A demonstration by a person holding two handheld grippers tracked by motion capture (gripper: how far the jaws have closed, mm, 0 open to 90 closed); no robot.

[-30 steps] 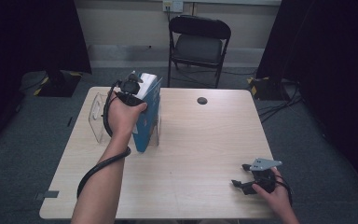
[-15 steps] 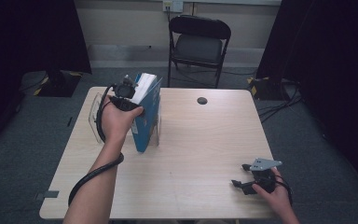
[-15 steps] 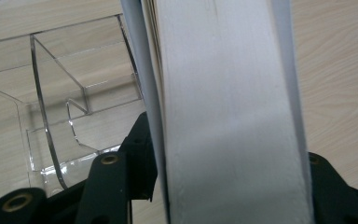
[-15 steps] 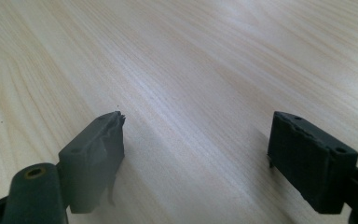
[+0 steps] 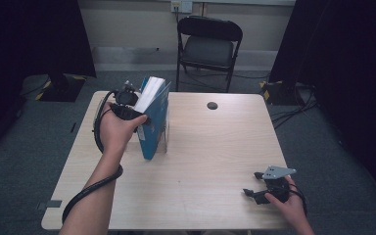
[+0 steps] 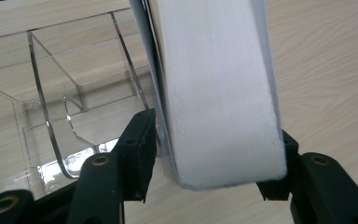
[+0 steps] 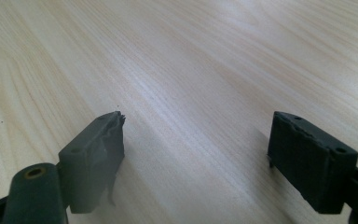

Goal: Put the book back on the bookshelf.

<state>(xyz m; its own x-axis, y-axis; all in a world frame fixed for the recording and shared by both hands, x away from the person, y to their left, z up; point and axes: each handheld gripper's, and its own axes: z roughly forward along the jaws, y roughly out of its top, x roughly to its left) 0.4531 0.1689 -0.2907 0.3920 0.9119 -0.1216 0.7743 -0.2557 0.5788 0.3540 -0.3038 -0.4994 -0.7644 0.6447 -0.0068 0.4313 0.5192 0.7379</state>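
Left gripper: jaws had just been opening, book between them, one pad against its cover; far pad's contact hidden. Blue book stood upright in clear stand at table's left. Right gripper: jaws wide, empty, over bare tabletop.

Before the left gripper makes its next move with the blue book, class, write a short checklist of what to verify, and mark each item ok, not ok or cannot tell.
1. Blue book between the left gripper's jaws, which have just been opening: ok.
2. Pads pressing on its covers: cannot tell.
3. Book standing on the table: ok, tilted.
4. Clear holder beside the book, nothing in it: ok.
5. Right gripper open over bare table: ok.
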